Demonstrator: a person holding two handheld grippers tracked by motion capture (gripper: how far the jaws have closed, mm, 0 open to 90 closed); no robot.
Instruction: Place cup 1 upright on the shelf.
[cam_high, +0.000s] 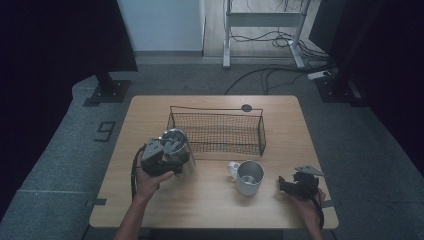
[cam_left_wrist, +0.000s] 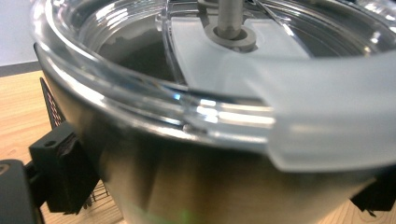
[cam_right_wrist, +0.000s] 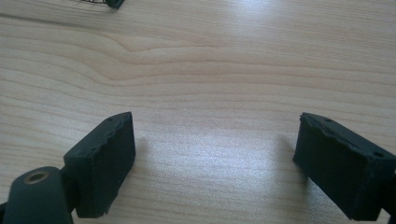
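A steel tumbler (cam_high: 178, 145) with a clear plastic lid (cam_left_wrist: 233, 56) is in my left gripper (cam_high: 159, 156), at the wire basket's front left corner. In the left gripper view the tumbler (cam_left_wrist: 187, 158) sits between the two black pads (cam_left_wrist: 60, 172), and my left gripper (cam_left_wrist: 219, 191) is shut on its body just under the lid. My right gripper (cam_high: 296, 184) rests low at the table's front right. It stands open (cam_right_wrist: 215, 158) over bare wood, with nothing between its jaws.
A black wire basket (cam_high: 215, 110) stands at the middle back of the wooden table (cam_high: 200, 200). A white mug (cam_high: 248, 176) with a steel inside stands upright between the two grippers. A round dark grommet (cam_high: 246, 107) sits behind the basket.
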